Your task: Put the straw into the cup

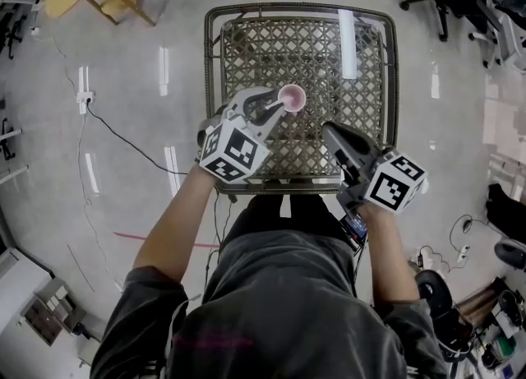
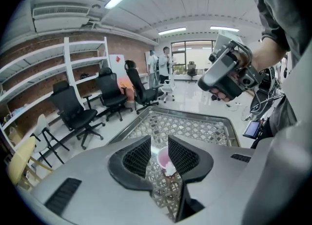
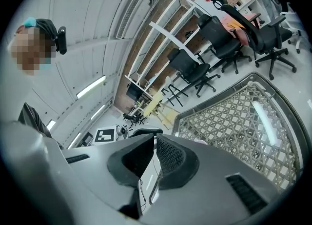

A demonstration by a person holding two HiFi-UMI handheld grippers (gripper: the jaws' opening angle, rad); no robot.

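A small pink cup [image 1: 292, 98] stands upright on the lattice table [image 1: 246, 40], left of its middle. My left gripper [image 1: 274, 106] points at it from the near left, with its jaws a little apart. In the left gripper view the cup [image 2: 162, 157] shows through the gap, just past the fingertips and partly hidden by the right jaw. I cannot tell if they touch. My right gripper [image 1: 328, 128] hovers over the table's near right part, its jaws shut [image 3: 153, 138]. No straw shows in any view.
The square table has a raised woven rim [image 1: 212, 98] and a glossy top with a light's reflection [image 1: 348, 40]. Black office chairs [image 2: 78, 114] and shelving stand around the room. A cable [image 1: 131, 143] runs across the floor at left.
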